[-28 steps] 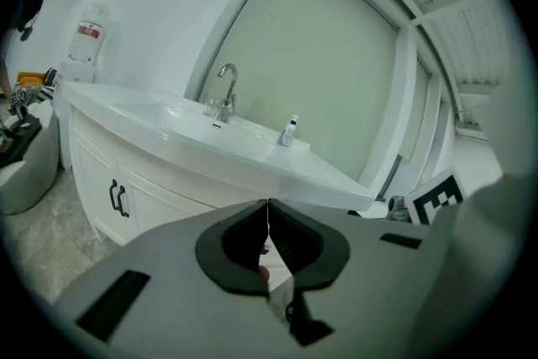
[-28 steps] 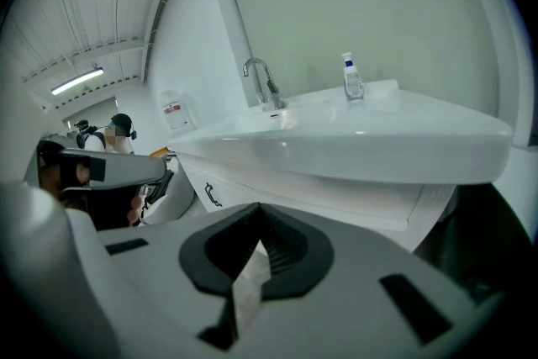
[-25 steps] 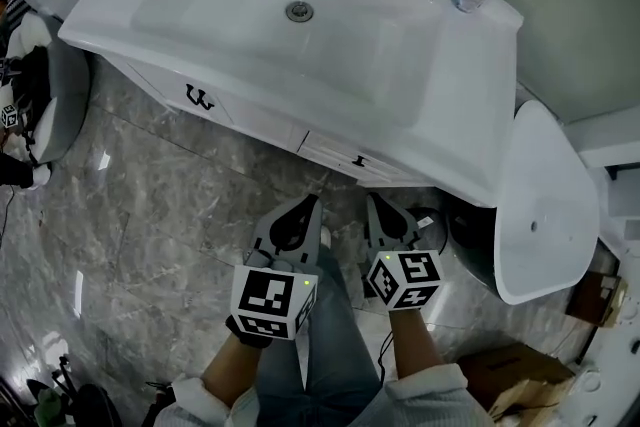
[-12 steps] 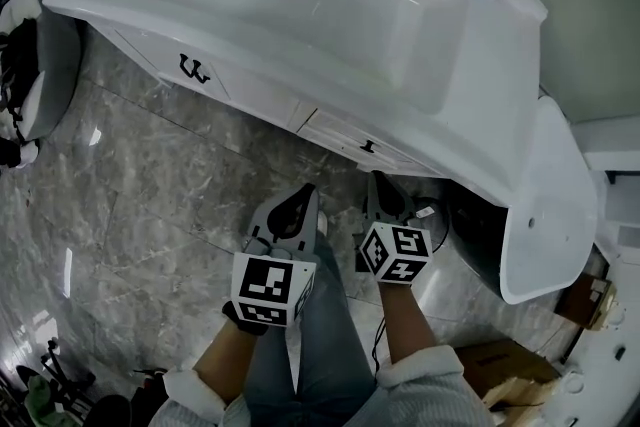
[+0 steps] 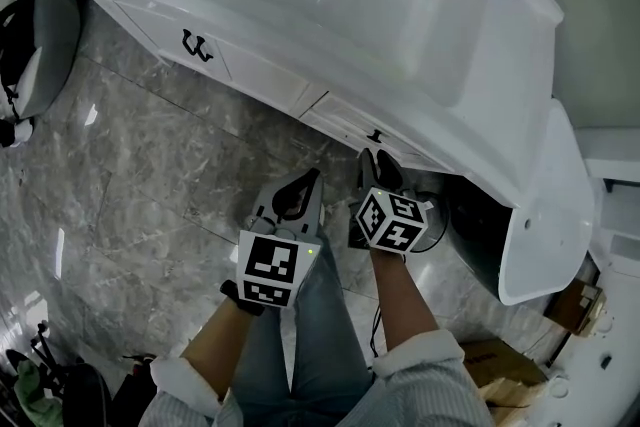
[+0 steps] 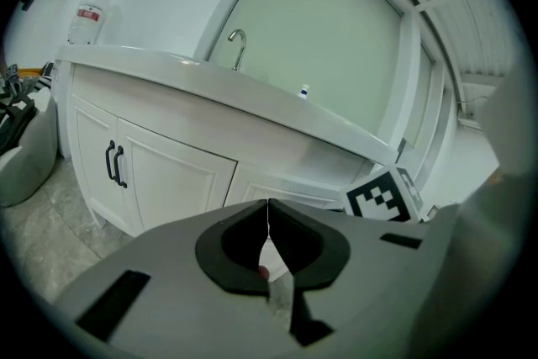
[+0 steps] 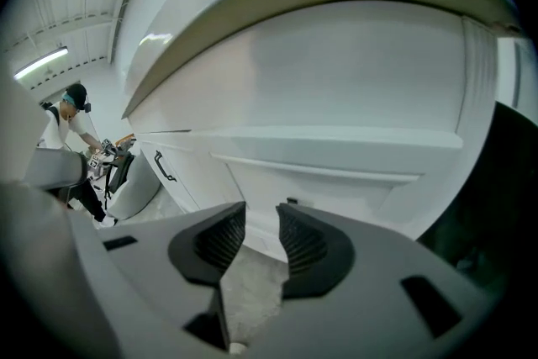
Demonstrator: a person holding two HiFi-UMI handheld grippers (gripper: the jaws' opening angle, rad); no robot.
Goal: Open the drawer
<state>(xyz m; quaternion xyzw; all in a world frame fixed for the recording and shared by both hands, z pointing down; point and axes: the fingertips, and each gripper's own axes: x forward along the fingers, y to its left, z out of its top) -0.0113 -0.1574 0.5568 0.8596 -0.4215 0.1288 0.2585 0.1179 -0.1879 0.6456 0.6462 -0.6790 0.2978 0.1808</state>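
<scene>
Facing drawer (image 5: 345, 122) under sink counter (image 5: 470, 110), right of cabinet doors (image 5: 235, 65). Holding right gripper (image 5: 372, 160) spread, jaws just been opening, nothing between; left gripper (image 5: 300, 185) pressed together, empty. Judging front rigid, light, free-sliding; pinch small dark knob (image 5: 375, 136) squarely, probably slick.

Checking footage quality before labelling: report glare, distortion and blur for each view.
Head view: sharp and evenly lit, with small glare patches on the glossy floor. Left gripper view: fisheye bows the countertop into an arc; corners are vignetted black. Right gripper view: strongest bulge, the drawer front looks curved and low in contrast.
</scene>
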